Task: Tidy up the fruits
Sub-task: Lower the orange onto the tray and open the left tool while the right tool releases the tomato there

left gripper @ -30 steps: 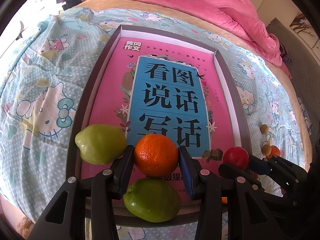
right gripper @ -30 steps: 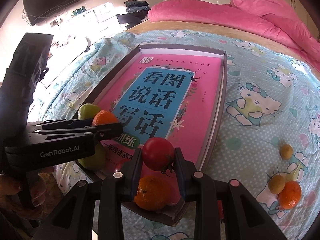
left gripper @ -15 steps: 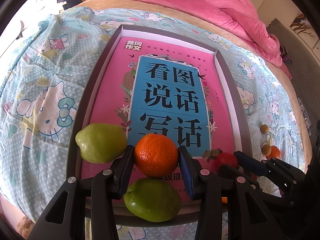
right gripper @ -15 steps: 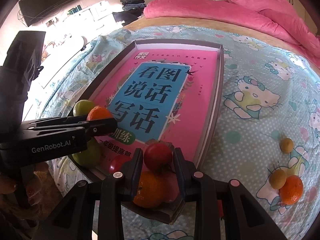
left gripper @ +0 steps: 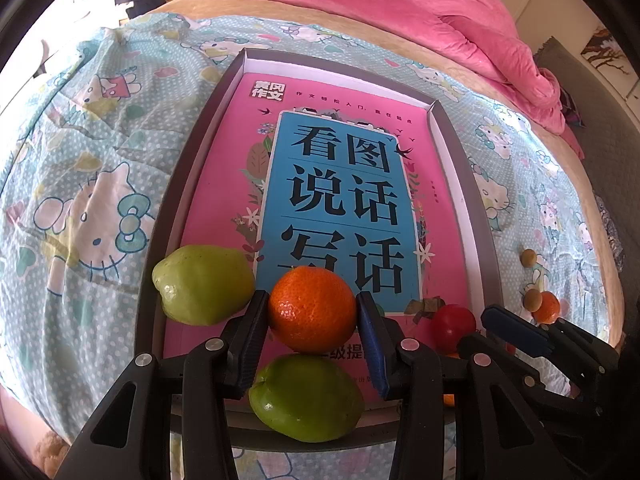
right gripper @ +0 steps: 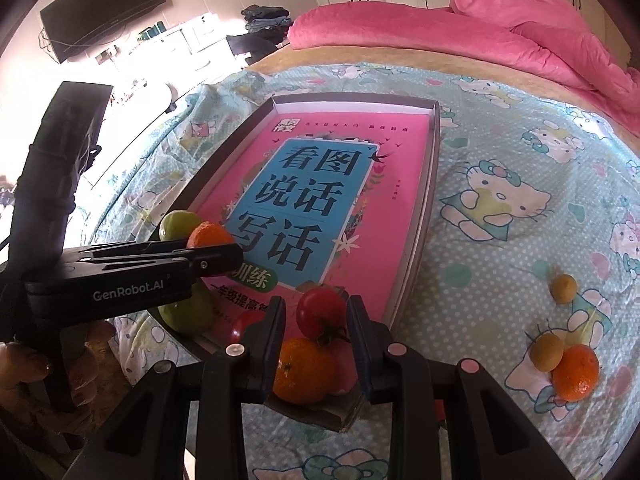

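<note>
Two grippers, two fruits — your left gripper [left gripper: 312, 312] clamps an orange [left gripper: 312, 309], your right gripper [right gripper: 316, 316] pinches a tomato [right gripper: 322, 312], both over the near end of the grey tray [left gripper: 172, 216] holding a pink book [left gripper: 224, 184] — green fruit [left gripper: 204, 284] alongside.

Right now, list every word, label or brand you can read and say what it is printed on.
"看图说话写话": large title on the blue panel of the pink book in the tray.
"黄冈作文": dark badge at the book's top left corner.
"训练": green patch low on the cover, right wrist view.
"GenRobot.AI": side of the left gripper.
The thin line under the badge and the bottom line, partly hidden by fruit, are too small to read.
</note>
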